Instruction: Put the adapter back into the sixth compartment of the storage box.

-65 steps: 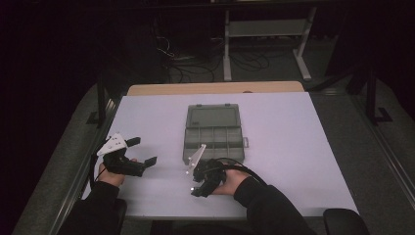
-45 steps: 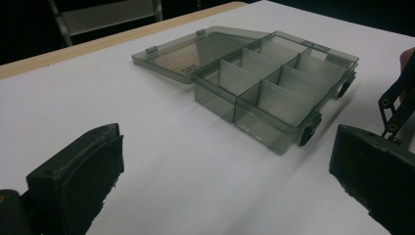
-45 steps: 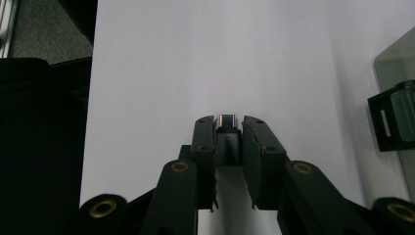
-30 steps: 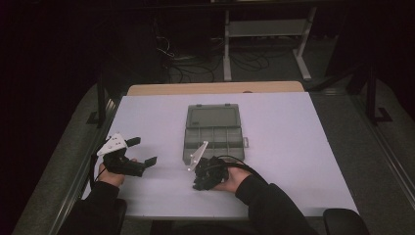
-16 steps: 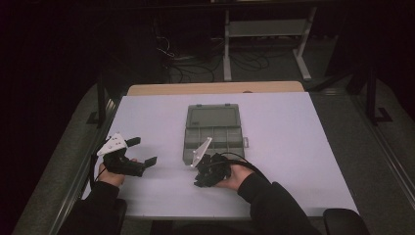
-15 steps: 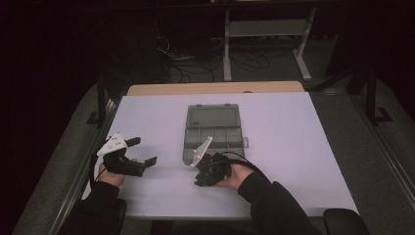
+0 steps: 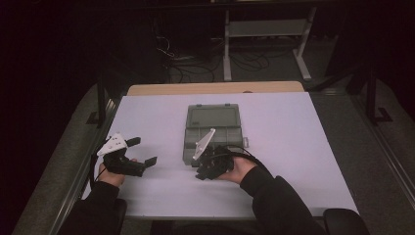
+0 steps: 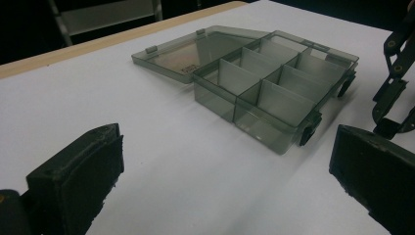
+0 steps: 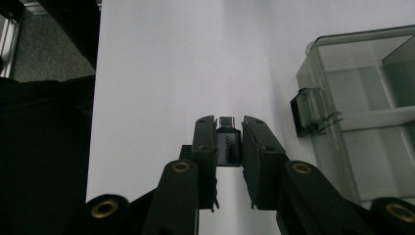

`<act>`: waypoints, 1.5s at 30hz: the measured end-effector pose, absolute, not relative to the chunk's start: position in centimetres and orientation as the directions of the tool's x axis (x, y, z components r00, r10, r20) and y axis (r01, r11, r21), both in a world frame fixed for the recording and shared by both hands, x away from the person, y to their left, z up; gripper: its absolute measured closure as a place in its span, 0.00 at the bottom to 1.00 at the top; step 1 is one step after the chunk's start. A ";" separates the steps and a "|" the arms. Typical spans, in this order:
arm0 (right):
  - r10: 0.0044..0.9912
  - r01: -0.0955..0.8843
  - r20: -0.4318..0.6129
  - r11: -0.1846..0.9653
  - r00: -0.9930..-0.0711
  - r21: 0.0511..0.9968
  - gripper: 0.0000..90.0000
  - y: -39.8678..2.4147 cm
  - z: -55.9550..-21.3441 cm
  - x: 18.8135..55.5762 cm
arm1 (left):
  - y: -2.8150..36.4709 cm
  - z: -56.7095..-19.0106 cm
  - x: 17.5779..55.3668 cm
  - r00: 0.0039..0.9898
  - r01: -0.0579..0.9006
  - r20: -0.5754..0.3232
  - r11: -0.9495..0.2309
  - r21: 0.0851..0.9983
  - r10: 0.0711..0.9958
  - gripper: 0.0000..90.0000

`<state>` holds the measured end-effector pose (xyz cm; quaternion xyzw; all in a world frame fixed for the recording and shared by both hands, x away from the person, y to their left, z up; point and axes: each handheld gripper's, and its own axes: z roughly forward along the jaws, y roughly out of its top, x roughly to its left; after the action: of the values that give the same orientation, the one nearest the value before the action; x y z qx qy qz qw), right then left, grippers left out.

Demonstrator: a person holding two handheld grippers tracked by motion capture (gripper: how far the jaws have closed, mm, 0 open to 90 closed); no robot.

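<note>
Adapter [image 9: 228, 144], small, dark and hard-shelled, sits pinched between the jaws of the right gripper [image 9: 229, 147], its metal plug end poking just past the jaw tips. It looks light and rigid, so it should not bend or crush, but the smooth casing may slip or twist if the grip loosens; the flat side faces, where the jaws press now, look like the sound place to take it. Its long axis runs along the jaws, plug end leading away from the hand.

In the high view the right gripper [image 7: 211, 164] is at the near edge of the organiser box [image 7: 214, 133], which lies open in the middle of the white table [image 7: 293, 137], lid folded flat to the far side. The box's near compartments look empty, and one of its black latches [image 9: 303, 119] hangs just beside the gripper's tips.

Left gripper [image 7: 128, 155] rests well to the left of the box, its jaws spread wide with nothing between them; its own view looks across bare table toward the box [image 8: 274, 93].
</note>
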<state>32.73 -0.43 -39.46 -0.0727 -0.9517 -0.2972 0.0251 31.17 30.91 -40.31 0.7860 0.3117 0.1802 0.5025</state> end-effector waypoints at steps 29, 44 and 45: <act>0.151 0.150 0.047 0.798 -0.987 0.584 0.83 -0.8 -36.2 34.8 | 30.9 -40.3 31.2 0.741 0.309 -0.031 -0.300 0.902 0.671 0.00; 0.190 0.174 0.034 0.796 -0.981 0.580 0.83 -1.0 -35.1 36.8 | 30.9 -40.3 31.2 0.742 0.310 -0.033 -0.299 0.903 0.670 0.00; 0.196 0.180 0.035 0.794 -0.980 0.580 0.83 -1.1 -35.1 37.0 | 30.9 -40.3 31.2 0.742 0.309 -0.032 -0.299 0.903 0.670 0.00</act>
<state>37.04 -1.11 -35.11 -0.0994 -0.9471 -0.3049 -0.0134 31.20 30.91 -40.32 0.7857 0.3116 0.1790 0.5036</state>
